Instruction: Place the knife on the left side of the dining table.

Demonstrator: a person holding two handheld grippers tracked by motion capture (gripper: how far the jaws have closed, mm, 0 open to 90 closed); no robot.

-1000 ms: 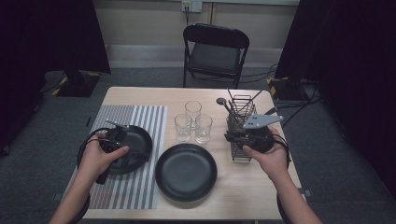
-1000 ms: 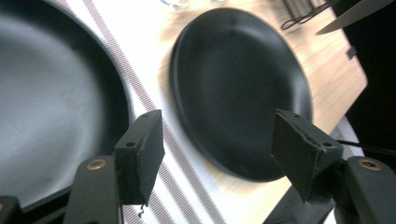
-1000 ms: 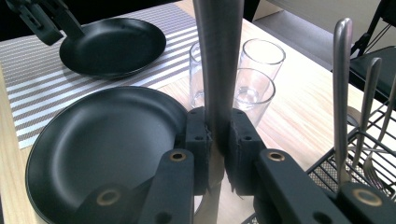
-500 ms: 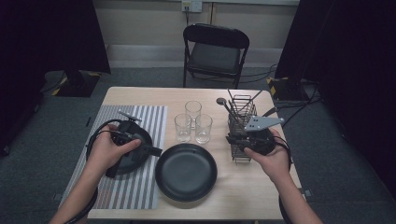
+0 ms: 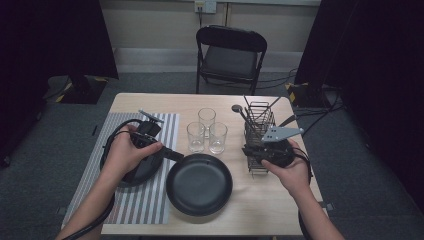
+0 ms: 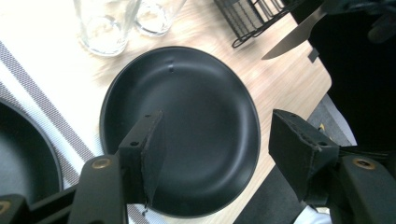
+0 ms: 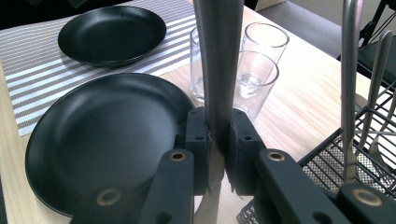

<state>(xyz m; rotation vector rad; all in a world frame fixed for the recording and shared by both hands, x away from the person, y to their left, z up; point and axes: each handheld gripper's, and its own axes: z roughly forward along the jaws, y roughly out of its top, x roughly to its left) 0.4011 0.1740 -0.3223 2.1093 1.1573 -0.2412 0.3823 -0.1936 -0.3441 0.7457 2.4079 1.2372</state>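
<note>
The wooden counter (image 5: 260,200) carries a grey striped placemat (image 5: 90,200) along its left part, and behind it on the floor stands a black folding chair (image 5: 231,57). On the placemat lies one black plate (image 7: 112,32), partly covered in the high view by the person's left hand (image 5: 125,155). A second black plate (image 5: 199,183) sits just to the right of it, its left rim at the mat's edge and the rest on bare wood. Toward the right side stands a black wire cutlery basket (image 5: 260,125) with several utensil handles rising out of it. Three clear drinking glasses (image 5: 207,131) cluster together between the plates and the basket, near the middle of the counter. The left gripper (image 6: 217,149) hangs above the second plate with its fingers spread apart and nothing between them. The right gripper (image 7: 218,135), held in the right hand (image 5: 287,172) just in front of the basket, has its fingers pinching a table knife (image 7: 218,56); in the left gripper view the blade points out over the counter's right edge beside the basket, clear of the wood.
</note>
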